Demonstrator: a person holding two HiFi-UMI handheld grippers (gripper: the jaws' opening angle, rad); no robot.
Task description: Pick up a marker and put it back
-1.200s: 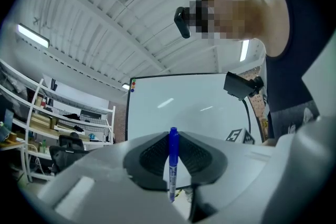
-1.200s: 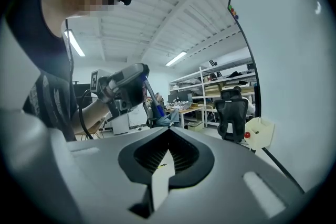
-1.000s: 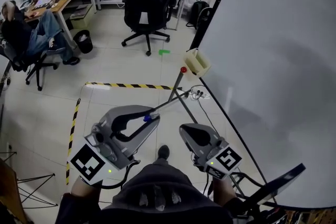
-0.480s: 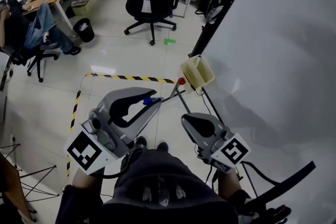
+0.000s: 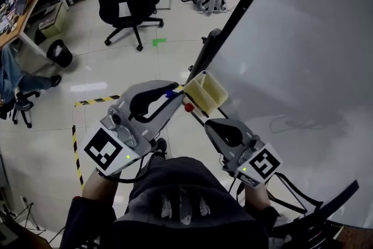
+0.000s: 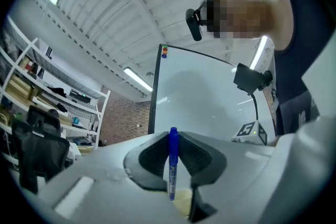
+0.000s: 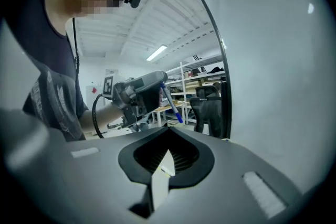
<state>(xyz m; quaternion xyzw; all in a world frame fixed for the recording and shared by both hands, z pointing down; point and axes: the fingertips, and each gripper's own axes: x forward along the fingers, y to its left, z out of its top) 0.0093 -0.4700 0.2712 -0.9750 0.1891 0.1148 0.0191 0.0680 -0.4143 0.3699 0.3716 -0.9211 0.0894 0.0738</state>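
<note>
While clamping the blue marker between ribbed black pads, hovering with the left gripper just beside the pale yellow tray at the edge of the whiteboard. Pinching the slim cylindrical barrel partway along, jaws narrowed onto it, the marker being off the tray and not yet put back.

Running the marker's long axis across the jaw tips: standing upright in the left gripper view, one blue end rising just above the tips, the other pointing down toward the tray seen pale beneath it. Lying to the right of the held marker in the head view: the tray, an open-topped box of smooth matt plastic, tilted along with the board's dark frame. Sitting just below the tray's near corner: a small red knob, touching or apart not being discernible.

Holding the right gripper lower, near the tray but apart from it, jaws pressed together tip to tip on nothing, a thin pale wedge showing behind the tips.

Judging the left gripper as nearer and the only one loaded; probably needing the marker's lower end brought over the tray's opening before loosening the pads. Showing smooth grey moulded shells on both grippers and a glossy, faintly reflective board face.
</note>
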